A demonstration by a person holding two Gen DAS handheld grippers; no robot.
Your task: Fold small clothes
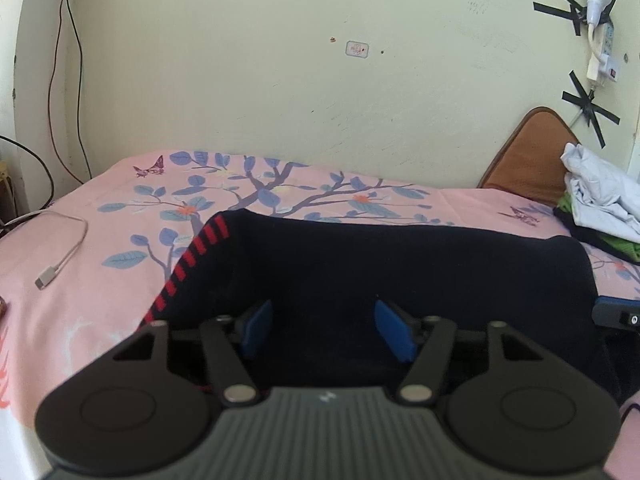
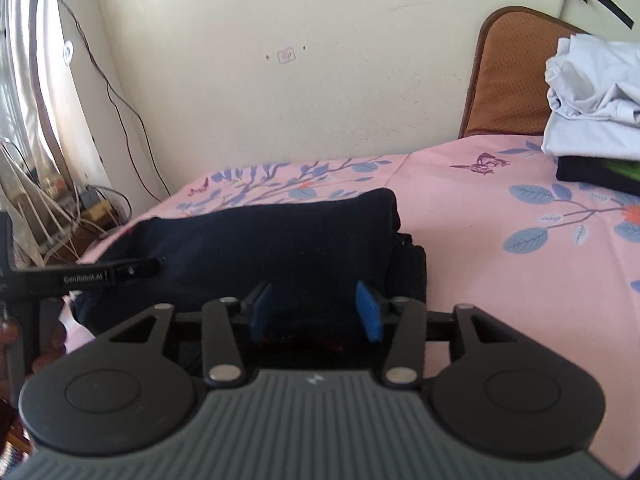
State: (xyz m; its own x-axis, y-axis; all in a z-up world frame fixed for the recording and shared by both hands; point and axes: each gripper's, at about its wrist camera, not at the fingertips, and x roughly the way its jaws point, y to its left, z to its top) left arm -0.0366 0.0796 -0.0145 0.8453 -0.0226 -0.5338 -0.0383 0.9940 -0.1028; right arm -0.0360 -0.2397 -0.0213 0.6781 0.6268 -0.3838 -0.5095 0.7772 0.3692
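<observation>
A dark navy garment (image 1: 380, 264) with a red-striped edge (image 1: 192, 256) lies folded on the pink floral bed sheet (image 1: 100, 220). My left gripper (image 1: 323, 330) is open, its blue pads just over the garment's near edge. In the right wrist view the same garment (image 2: 272, 240) lies ahead, its right end bunched in folds. My right gripper (image 2: 314, 312) is open over the garment's near edge. The left gripper's finger (image 2: 120, 272) shows at the left of that view, and the right gripper's tip (image 1: 618, 314) shows at the right edge of the left view.
A pile of clothes, pale blue on top of green and black, (image 1: 600, 208) sits at the right by a brown cushion (image 1: 528, 152); it also shows in the right wrist view (image 2: 596, 100). A white USB cable (image 1: 64, 260) lies on the sheet at left. The wall is behind.
</observation>
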